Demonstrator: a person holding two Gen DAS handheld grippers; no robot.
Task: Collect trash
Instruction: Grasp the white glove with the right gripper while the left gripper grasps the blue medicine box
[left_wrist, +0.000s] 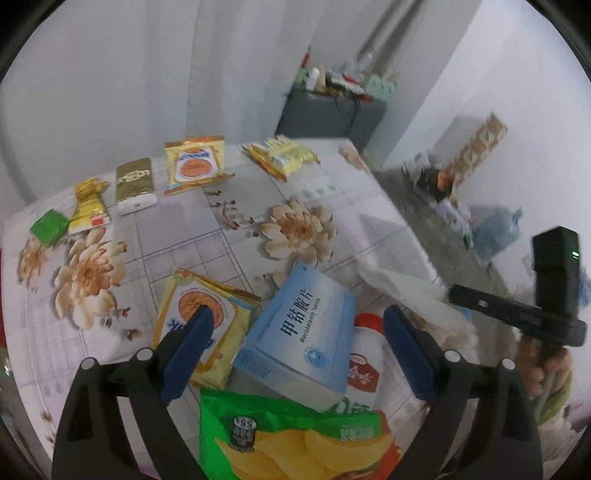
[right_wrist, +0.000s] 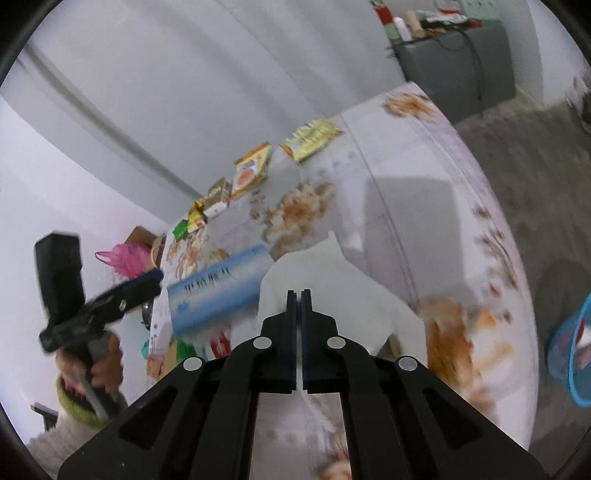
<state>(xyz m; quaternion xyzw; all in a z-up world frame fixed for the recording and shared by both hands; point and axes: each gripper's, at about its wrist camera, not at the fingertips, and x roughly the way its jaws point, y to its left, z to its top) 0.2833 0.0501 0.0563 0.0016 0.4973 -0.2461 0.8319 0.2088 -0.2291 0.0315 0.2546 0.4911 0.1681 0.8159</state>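
Note:
My left gripper (left_wrist: 299, 325) is open above the table's near edge, its fingers either side of a blue medicine box (left_wrist: 295, 343). Beside the box lie a yellow snack packet (left_wrist: 201, 328), a white bottle with a red label (left_wrist: 364, 354) and a green chip bag (left_wrist: 295, 439). My right gripper (right_wrist: 299, 295) is shut on a white tissue (right_wrist: 332, 280) and holds it above the table's right side. The tissue also shows in the left wrist view (left_wrist: 413, 291). The blue box appears blurred in the right wrist view (right_wrist: 218, 291).
A floral tablecloth (left_wrist: 221, 236) covers the table. More packets lie along its far edge: a green sachet (left_wrist: 49, 227), a gold wrapper (left_wrist: 88, 205), a gold-and-white box (left_wrist: 134, 184), yellow packets (left_wrist: 195, 164) (left_wrist: 282, 155). A blue basket (right_wrist: 572, 358) stands on the floor at right. A grey cabinet (left_wrist: 328, 114) stands behind.

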